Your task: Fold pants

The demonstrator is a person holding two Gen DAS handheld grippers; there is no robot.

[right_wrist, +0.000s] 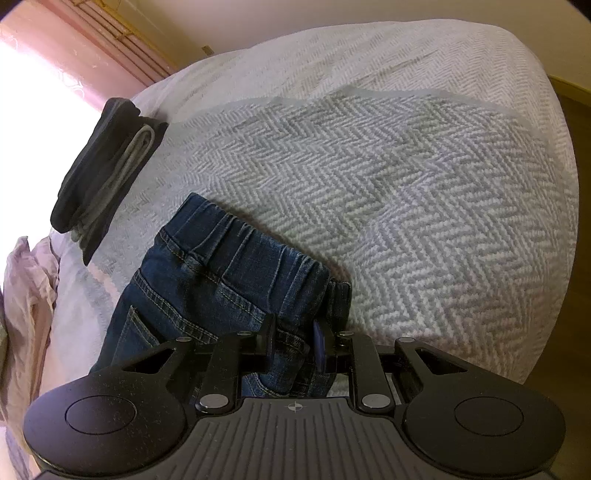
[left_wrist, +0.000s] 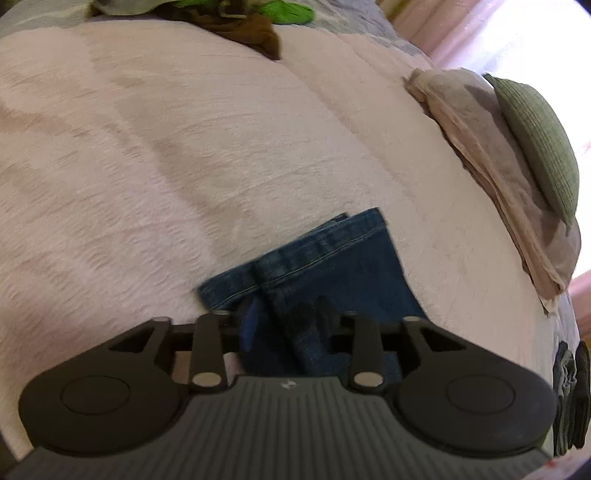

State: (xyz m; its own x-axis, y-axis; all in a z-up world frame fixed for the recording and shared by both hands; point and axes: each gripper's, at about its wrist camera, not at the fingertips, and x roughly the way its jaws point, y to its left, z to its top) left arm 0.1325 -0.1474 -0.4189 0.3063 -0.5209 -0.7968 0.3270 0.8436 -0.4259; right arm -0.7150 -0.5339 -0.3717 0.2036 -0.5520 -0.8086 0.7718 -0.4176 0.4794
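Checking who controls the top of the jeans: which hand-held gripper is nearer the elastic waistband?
Right. The right hand-held gripper clamps denim just below the waistband; the left hand-held gripper is at the leg hems.

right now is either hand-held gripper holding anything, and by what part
The right hand-held gripper pinches the dark blue denim pants just below the elastic waistband. The left hand-held gripper straddles the leg hems, apparently open.

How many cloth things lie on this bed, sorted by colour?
Blue denim jeans: 1
Brown crumpled garment: 1
Green, one bright crumpled cloth, one sage knitted piece: 2
Beige-pink folded cloth: 1
Black-and-grey folded bundle: 1
Total: 6
More may be cut off at the picture's edge.
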